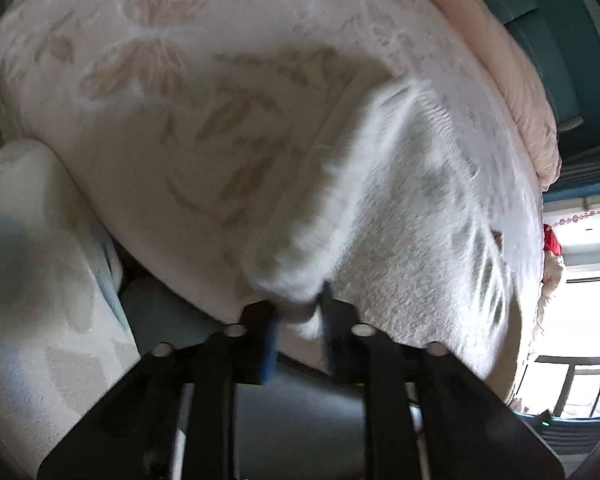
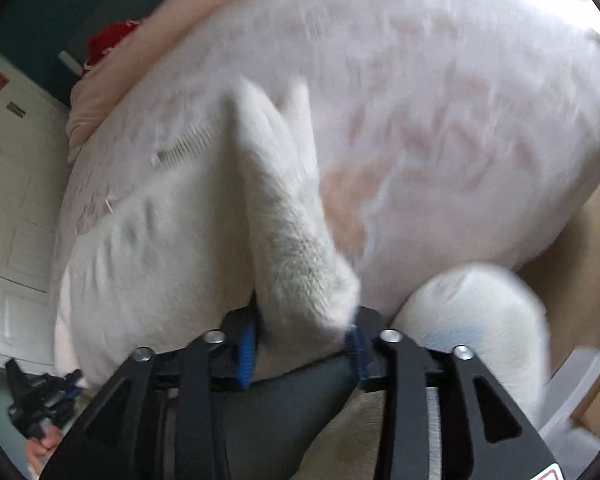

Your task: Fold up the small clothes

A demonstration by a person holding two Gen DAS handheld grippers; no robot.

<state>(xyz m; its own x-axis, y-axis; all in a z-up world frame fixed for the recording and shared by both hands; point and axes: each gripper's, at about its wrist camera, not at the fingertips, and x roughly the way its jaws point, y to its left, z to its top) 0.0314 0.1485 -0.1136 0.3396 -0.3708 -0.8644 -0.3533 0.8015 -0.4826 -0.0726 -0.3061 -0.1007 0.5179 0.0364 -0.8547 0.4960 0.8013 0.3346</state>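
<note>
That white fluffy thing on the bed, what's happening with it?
A person is folding a small white fleecy garment on a bed covered by a pale butterfly-print blanket, using a hand-held tool in each hand. The left tool pinches one edge of the garment, and the right tool has a bunched part of it between its fingers. Part of the fabric is lifted off the blanket. The fold is not finished.

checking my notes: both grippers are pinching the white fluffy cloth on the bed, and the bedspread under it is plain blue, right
Not quite. The bedspread is pale pink with a butterfly and leaf pattern, not plain blue; the left wrist view shows it best. The rest holds: the left gripper and right gripper each pinch the white fluffy cloth on the bed.
</note>
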